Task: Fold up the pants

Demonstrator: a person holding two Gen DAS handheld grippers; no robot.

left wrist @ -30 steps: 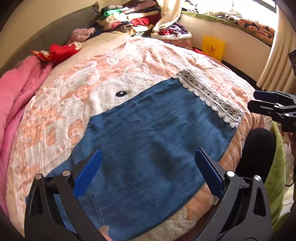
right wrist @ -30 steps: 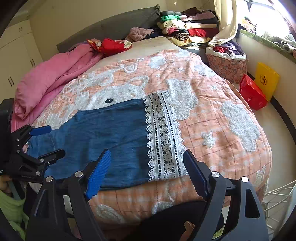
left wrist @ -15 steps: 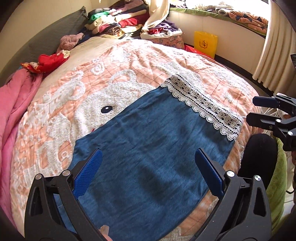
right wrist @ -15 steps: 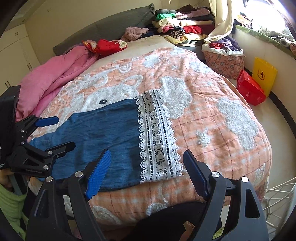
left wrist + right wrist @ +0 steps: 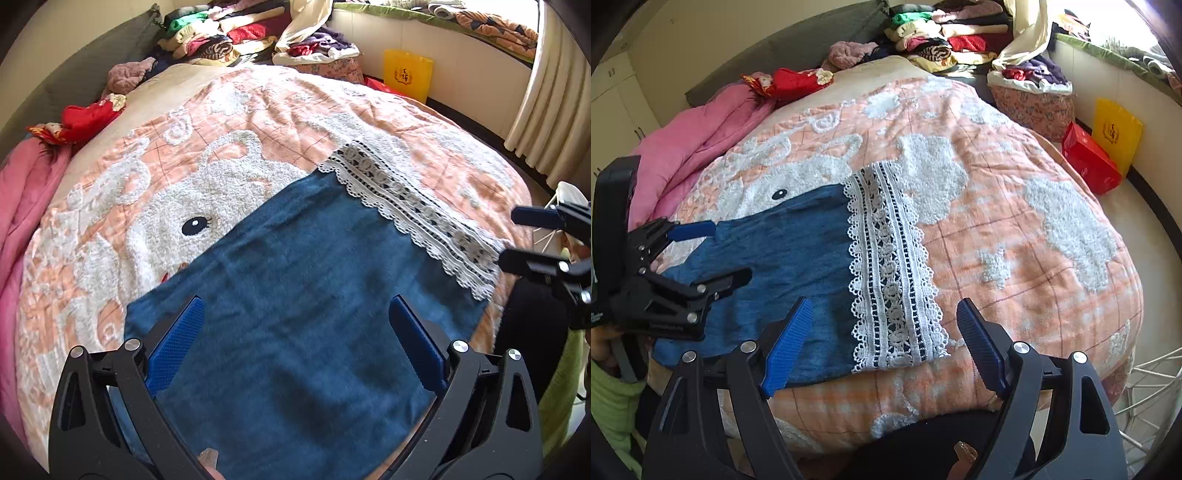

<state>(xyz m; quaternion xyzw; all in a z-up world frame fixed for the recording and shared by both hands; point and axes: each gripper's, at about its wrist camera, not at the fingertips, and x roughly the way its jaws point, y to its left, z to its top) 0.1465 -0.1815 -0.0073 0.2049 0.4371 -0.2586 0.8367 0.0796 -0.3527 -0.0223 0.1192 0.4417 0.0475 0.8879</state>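
Blue denim pants (image 5: 295,295) with a white lace hem (image 5: 410,206) lie flat on the peach bed cover (image 5: 258,110), near its front edge. They also show in the right wrist view (image 5: 790,254), lace hem (image 5: 890,273) to the right. My left gripper (image 5: 295,343) is open and empty, just above the waist end of the pants. My right gripper (image 5: 882,350) is open and empty, above the near edge of the lace hem. Each gripper shows in the other's view, the right one (image 5: 535,236) and the left one (image 5: 709,251).
A pink quilt (image 5: 694,144) lies along the bed's left side. Piles of clothes (image 5: 942,33) stand at the head. A yellow bag (image 5: 1115,129) and a red box (image 5: 1089,158) sit on the floor at the right. A white wire rack (image 5: 1148,387) stands by the bed's corner.
Both grippers have moved forward over the bed, closer to the pants. Both stay open. The pants have not moved.
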